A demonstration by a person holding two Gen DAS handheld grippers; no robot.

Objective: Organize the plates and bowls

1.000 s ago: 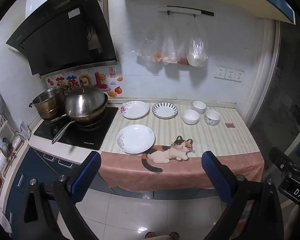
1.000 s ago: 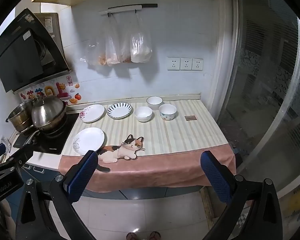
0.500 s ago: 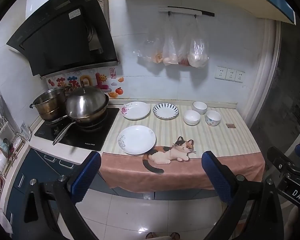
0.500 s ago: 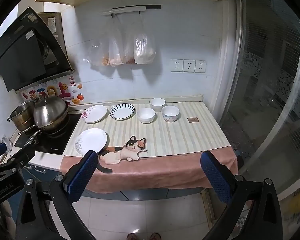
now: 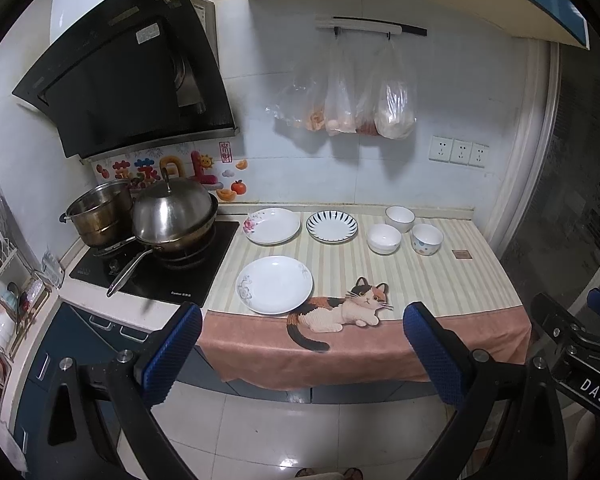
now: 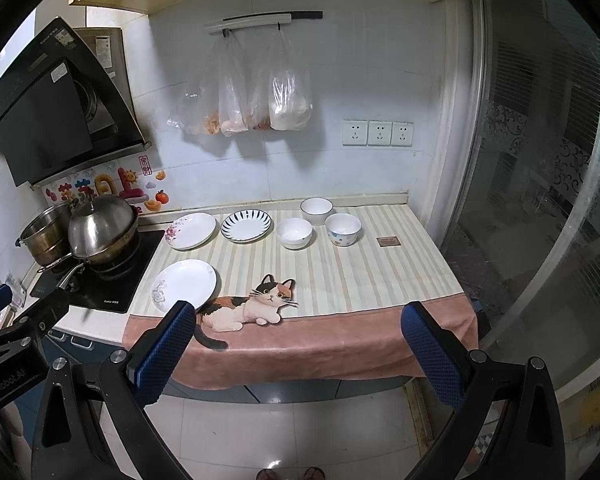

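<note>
Three plates lie on the striped counter cloth: a white plate (image 5: 274, 285) near the front left, a flowered plate (image 5: 273, 225) and a blue-striped plate (image 5: 331, 227) behind it. Three bowls stand to their right: a white bowl (image 5: 384, 239), a rimmed white bowl (image 5: 399, 219) and a spotted bowl (image 5: 427, 239). The right wrist view shows the same white plate (image 6: 184, 283) and bowls (image 6: 294, 233). My left gripper (image 5: 302, 348) and right gripper (image 6: 298, 350) are open and empty, well back from the counter's front edge.
A wok with a lid (image 5: 172, 216) and a steel pot (image 5: 98, 216) sit on the hob at the left. Plastic bags (image 5: 352, 108) hang on the wall above the plates. A glass door (image 6: 540, 200) stands at the right. A small brown tile (image 6: 389, 241) lies right of the bowls.
Both grippers have drifted slightly closer to the counter, which sits a little lower in both views. Nothing on the counter has moved.
</note>
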